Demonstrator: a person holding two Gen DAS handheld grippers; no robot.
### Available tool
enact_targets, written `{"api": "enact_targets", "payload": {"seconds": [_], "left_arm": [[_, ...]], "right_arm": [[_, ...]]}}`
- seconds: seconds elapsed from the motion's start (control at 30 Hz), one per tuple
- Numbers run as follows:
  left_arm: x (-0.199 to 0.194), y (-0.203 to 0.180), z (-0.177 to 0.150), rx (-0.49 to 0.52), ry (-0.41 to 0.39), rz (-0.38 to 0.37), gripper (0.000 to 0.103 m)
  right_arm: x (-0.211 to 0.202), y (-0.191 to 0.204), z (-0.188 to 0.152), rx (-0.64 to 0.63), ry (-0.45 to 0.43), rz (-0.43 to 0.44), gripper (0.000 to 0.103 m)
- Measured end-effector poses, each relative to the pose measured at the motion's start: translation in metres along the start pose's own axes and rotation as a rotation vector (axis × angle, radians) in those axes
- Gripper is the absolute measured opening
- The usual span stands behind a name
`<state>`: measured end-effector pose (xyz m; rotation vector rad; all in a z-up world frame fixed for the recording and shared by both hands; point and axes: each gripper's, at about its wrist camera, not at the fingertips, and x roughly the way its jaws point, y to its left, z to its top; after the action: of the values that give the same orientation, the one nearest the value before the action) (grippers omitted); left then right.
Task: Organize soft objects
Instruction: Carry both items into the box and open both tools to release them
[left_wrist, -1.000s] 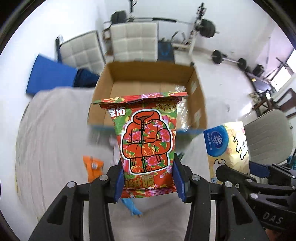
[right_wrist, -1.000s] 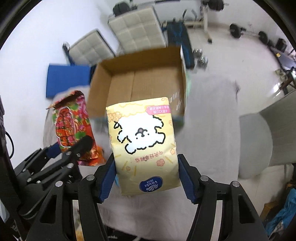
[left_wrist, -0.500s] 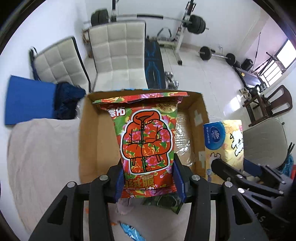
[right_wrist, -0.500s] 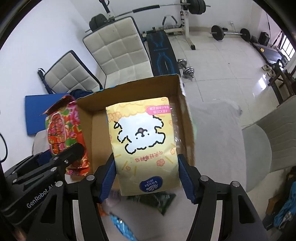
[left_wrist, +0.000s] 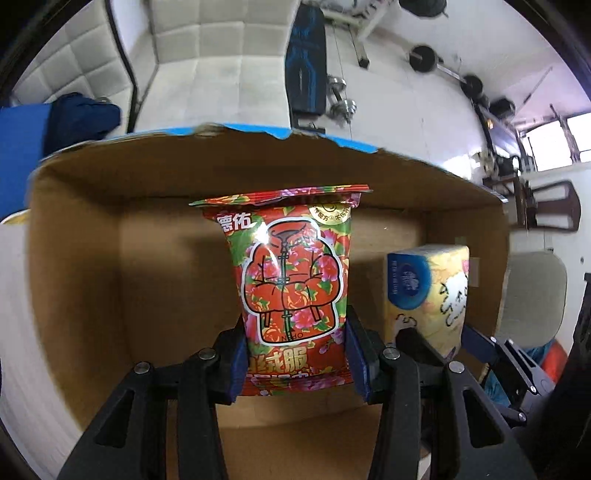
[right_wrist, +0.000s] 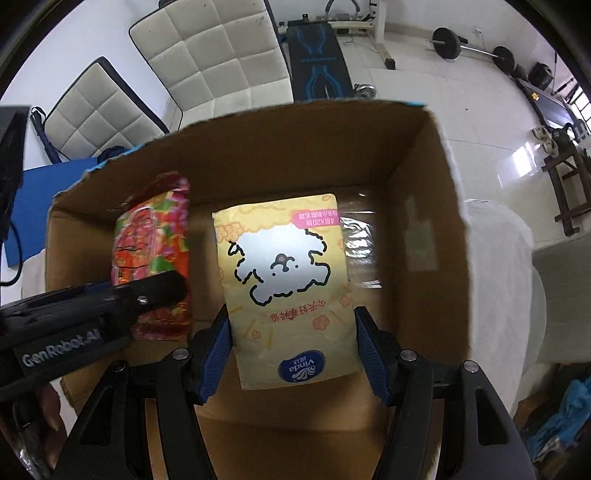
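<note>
My left gripper (left_wrist: 295, 354) is shut on a red floral tissue pack (left_wrist: 291, 280) and holds it inside the open cardboard box (left_wrist: 74, 258). My right gripper (right_wrist: 293, 350) is shut on a yellow Vinda tissue pack (right_wrist: 288, 280) with a white dog drawing, also held inside the box (right_wrist: 436, 206). The yellow pack shows to the right in the left wrist view (left_wrist: 428, 288). The red pack (right_wrist: 155, 240) and the left gripper's finger (right_wrist: 147, 291) show to the left in the right wrist view. A clear plastic-wrapped item (right_wrist: 358, 236) lies on the box floor behind the yellow pack.
The box stands on a table with a light cloth (right_wrist: 495, 258). Beyond it are two white padded chairs (right_wrist: 214, 51), a blue mat (left_wrist: 18, 147), a weight bench (right_wrist: 317, 62) and barbells (right_wrist: 472, 48). A grey chair (left_wrist: 532, 291) is at the right.
Both grippers have moved forward and down with their packs, from above the table in front of the box to inside the box. The box now fills both views.
</note>
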<state>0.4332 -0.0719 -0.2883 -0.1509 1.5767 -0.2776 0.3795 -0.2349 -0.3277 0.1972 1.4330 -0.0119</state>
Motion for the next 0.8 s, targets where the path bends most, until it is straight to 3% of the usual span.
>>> {"api": "enact_targets", "payload": {"seconds": [0.23,0.33,0.47,0.53,0.63,0.77,0.8], "left_arm": [[0.025,-0.011,0.008,0.038,0.033,0.058,0.043],[0.025,-0.014,0.005,0.039,0.04,0.07,0.044],[0.013,-0.015,-0.004,0.043,0.002,0.08,0.062],[0.002,-0.012,-0.01,0.038,-0.021,0.083,0.066],[-0.01,-0.011,-0.021,0.042,-0.069,0.104,0.077],[-0.03,-0.006,-0.048,0.051,-0.148,0.13,0.1],[-0.033,-0.006,-0.055,0.054,-0.163,0.145,0.101]], "right_arm": [[0.031,0.004,0.017,-0.045,0.031,-0.017,0.07],[0.028,0.002,0.015,-0.048,0.035,-0.022,0.078],[0.021,0.001,0.011,-0.039,0.044,-0.036,0.081],[0.014,0.0,0.006,-0.031,0.042,-0.057,0.084],[0.005,0.002,-0.005,-0.017,0.044,-0.055,0.103],[-0.017,0.006,-0.034,-0.018,0.032,-0.072,0.103],[-0.02,0.007,-0.039,-0.019,0.025,-0.072,0.103]]}}
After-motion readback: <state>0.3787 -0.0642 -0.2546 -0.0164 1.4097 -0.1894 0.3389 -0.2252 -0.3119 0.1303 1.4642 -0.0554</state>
